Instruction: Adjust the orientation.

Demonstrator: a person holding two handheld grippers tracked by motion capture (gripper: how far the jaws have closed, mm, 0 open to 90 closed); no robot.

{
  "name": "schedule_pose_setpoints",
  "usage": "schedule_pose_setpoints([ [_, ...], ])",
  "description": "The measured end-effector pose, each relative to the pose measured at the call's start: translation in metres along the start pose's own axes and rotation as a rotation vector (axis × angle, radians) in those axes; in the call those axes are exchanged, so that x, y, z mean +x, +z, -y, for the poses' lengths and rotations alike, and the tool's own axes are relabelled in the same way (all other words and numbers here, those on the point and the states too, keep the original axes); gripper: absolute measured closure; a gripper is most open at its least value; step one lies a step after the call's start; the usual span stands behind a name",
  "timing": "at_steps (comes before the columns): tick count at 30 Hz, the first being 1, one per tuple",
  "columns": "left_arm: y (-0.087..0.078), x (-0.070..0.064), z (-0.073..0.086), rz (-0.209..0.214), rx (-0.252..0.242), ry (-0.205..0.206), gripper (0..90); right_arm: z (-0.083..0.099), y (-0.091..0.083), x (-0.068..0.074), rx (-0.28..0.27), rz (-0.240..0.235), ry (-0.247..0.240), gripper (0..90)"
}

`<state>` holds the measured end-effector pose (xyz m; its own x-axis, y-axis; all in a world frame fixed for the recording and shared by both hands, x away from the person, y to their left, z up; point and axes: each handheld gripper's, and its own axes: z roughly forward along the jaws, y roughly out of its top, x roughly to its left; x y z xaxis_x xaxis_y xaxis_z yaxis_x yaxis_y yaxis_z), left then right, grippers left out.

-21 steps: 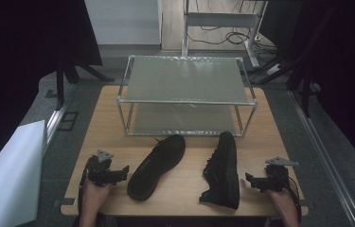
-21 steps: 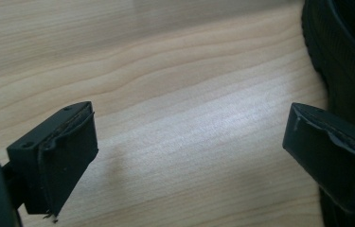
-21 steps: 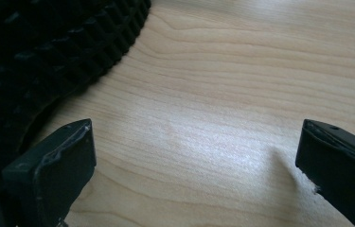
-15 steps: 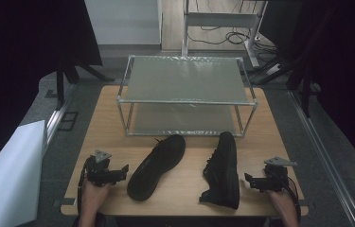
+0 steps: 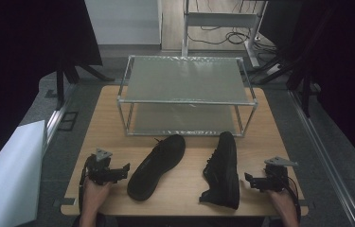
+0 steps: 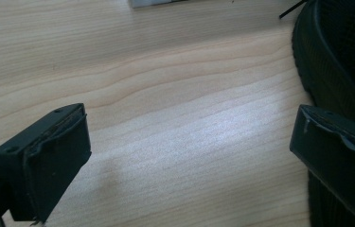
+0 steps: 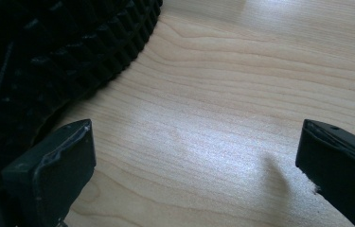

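Shoes, two black lace-up ones (image 5: 157,166) (image 5: 223,169), are lying on the wooden worktop (image 5: 184,189) between your wide-open left hand-held gripper (image 5: 124,169) and right hand-held gripper (image 5: 250,179); light, soft uppers—you're best pinching a collar rim.

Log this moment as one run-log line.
left gripper: open, empty, beside left shoe | right gripper: open, empty, beside right shoe | rack: empty

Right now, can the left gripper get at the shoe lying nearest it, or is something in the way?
Probably yes. The left gripper sits on the table just beside the left shoe, jaws wide open and pointed toward it. Only bare wood shows between them, and in the left gripper view the shoe's edge lies next to one jaw.
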<state>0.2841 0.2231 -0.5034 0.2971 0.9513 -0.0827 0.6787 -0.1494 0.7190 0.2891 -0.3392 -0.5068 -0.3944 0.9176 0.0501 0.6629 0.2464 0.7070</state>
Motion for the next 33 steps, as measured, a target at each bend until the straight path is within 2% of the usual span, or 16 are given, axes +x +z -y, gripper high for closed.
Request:
schedule_pose_setpoints([
  [8,0.004,0.0,-0.003,0.014,0.001,0.006,0.0,0.0,0.0,-0.001,-0.01,-0.013,0.006,0.0],
  [21,0.013,-0.011,-0.006,0.024,0.031,0.063,0.0,-0.001,-0.001,-0.001,-0.023,-0.029,0.018,0.0],
  [23,0.015,-0.015,-0.006,0.034,0.041,0.082,0.0,-0.001,-0.001,-0.001,-0.024,-0.035,0.02,0.0],
  [30,0.012,-0.021,-0.007,0.02,0.034,0.099,2.4,-0.001,0.0,-0.001,-0.026,-0.042,0.022,0.0],
  [33,0.011,-0.025,-0.007,0.032,0.038,0.113,2.5,-0.001,0.0,-0.001,-0.025,-0.045,0.022,0.0],
])
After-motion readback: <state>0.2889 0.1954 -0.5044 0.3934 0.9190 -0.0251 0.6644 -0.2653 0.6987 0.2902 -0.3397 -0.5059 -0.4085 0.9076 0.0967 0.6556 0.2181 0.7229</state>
